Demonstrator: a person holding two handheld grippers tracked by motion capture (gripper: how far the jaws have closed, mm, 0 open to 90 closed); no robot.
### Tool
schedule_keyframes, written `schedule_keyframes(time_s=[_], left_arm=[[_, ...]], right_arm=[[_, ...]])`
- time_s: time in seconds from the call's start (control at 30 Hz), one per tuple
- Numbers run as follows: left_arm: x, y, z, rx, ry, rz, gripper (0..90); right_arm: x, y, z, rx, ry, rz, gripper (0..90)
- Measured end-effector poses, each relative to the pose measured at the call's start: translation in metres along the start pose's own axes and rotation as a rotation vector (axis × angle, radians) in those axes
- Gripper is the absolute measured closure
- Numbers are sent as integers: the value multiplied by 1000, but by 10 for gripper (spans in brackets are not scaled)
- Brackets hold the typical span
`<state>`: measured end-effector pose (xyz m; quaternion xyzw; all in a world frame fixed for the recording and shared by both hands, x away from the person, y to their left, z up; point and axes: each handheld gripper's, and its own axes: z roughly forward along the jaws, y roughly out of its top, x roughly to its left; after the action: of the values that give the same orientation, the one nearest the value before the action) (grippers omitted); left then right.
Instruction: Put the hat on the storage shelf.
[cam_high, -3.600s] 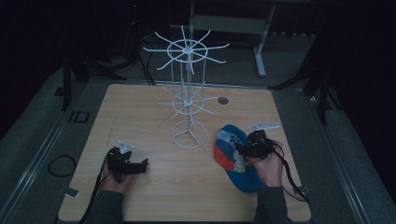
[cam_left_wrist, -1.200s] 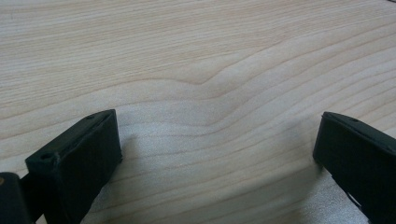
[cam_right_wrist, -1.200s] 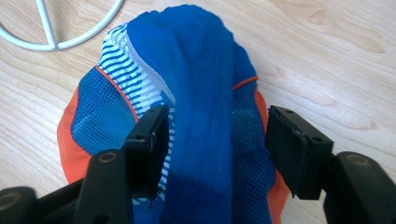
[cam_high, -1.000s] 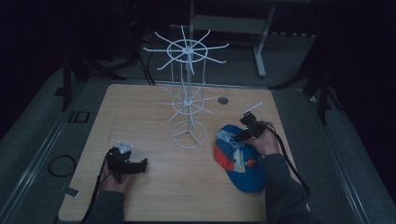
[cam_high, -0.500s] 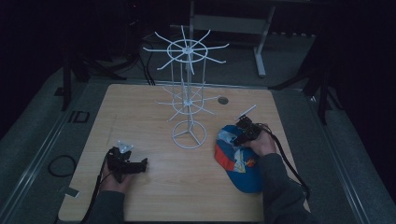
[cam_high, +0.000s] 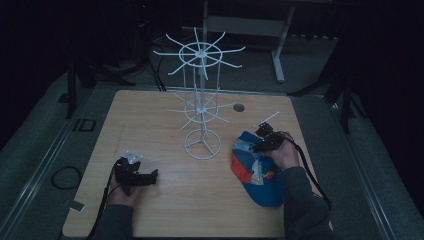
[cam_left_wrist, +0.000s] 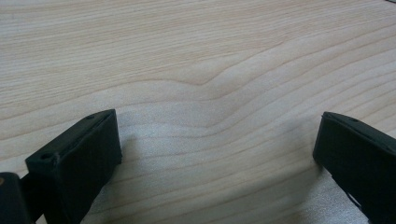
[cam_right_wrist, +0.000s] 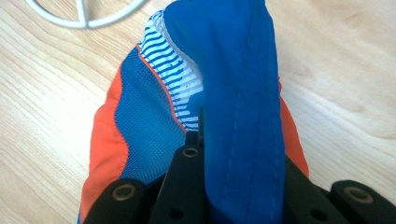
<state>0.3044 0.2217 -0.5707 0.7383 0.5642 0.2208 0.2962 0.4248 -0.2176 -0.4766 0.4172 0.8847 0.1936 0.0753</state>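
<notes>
While the left gripper (cam_high: 134, 172) rests on the counter (cam_high: 150, 125) at about 8 o'clock, its jaws spread wide over bare wood, the right gripper (cam_high: 264, 138) sits at 4 o'clock with its jaws clenched on the blue edge of a cap (cam_high: 255, 167). That cap lies on the counter, just beside the ring base of the white wire rack (cam_high: 201, 107) standing at center.
</notes>
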Motion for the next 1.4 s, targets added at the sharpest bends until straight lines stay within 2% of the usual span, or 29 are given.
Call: schedule_keyframes(time_s=[0.1, 0.3, 0.43, 0.57, 0.87, 1.03, 1.2, 1.4], left_arm=[[0, 0, 0, 1, 0, 0, 9], [0, 0, 0, 1, 2, 0, 9], [0, 1, 0, 1, 2, -1, 9], [0, 1, 1, -2, 3, -4, 9], [0, 1, 1, -2, 3, -4, 9], [0, 1, 1, -1, 3, -3, 9], [0, 1, 1, -2, 3, -4, 9], [0, 1, 1, -2, 3, -4, 9]], right_arm=[[2, -3, -12, -33, -16, -10, 873], [6, -8, -31, -108, -19, -25, 873], [8, -10, -42, -161, -4, -27, 872], [10, -11, -52, -192, 3, -28, 872], [18, -11, -68, -265, 9, -51, 873], [20, -11, -79, -326, 44, -51, 874], [16, -12, -86, -367, 68, -44, 874], [12, -14, -93, -425, 68, -26, 874]])
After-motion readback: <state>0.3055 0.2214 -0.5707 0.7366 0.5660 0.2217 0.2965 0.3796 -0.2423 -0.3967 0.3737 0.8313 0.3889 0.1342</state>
